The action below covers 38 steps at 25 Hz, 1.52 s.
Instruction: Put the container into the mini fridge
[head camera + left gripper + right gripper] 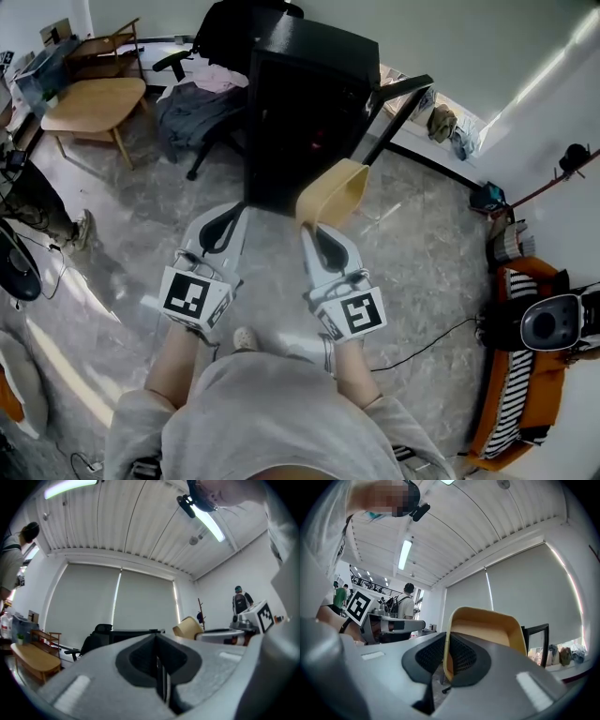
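A tan, empty container hangs in the air in front of the black mini fridge, whose door stands open to the right. My right gripper is shut on the container's near rim; in the right gripper view the rim sits clamped between the dark pads, with the container rising above them. My left gripper is beside it to the left, shut with nothing in it; its pads meet in the left gripper view, where the container shows at the right.
A black office chair draped with clothes stands left of the fridge, and a wooden table is further left. A person's leg is at the left edge. An orange seat with striped cloth is at the right. A cable runs over the floor.
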Each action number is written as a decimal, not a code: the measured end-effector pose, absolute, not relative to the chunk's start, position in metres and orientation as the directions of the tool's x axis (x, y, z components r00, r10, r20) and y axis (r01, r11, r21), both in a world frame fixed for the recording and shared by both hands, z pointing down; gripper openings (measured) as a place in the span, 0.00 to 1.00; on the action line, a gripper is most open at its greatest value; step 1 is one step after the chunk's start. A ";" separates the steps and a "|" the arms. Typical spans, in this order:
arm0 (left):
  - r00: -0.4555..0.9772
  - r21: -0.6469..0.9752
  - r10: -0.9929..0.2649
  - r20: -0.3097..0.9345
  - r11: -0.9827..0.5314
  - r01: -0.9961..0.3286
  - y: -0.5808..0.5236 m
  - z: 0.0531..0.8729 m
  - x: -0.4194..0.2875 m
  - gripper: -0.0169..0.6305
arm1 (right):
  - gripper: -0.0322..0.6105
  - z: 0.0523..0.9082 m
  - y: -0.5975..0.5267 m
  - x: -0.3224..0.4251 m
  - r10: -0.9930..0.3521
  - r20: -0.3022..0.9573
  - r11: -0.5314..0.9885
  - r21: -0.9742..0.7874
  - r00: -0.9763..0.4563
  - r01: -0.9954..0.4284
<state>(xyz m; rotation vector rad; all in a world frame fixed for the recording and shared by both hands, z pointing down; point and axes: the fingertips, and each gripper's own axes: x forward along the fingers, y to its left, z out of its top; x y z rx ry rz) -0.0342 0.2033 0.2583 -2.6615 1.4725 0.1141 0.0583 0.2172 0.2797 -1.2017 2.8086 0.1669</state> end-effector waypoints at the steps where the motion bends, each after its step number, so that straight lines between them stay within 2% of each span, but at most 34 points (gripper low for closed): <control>1: 0.537 -0.049 -0.836 -0.112 -0.535 -0.843 0.199 0.258 -0.038 0.03 | 0.08 0.280 0.214 0.055 -0.720 -0.118 0.681 0.067 -0.684 -0.729; 12: 0.576 -0.034 -0.809 -0.114 -0.577 -0.816 0.163 0.263 -0.057 0.03 | 0.08 0.288 0.187 0.033 -0.744 -0.101 0.657 0.067 -0.660 -0.751; 38: 0.491 -0.033 -0.863 -0.120 -0.491 -0.870 0.028 0.262 -0.006 0.03 | 0.08 0.292 0.039 0.082 -0.655 -0.100 0.747 0.062 -0.749 -0.662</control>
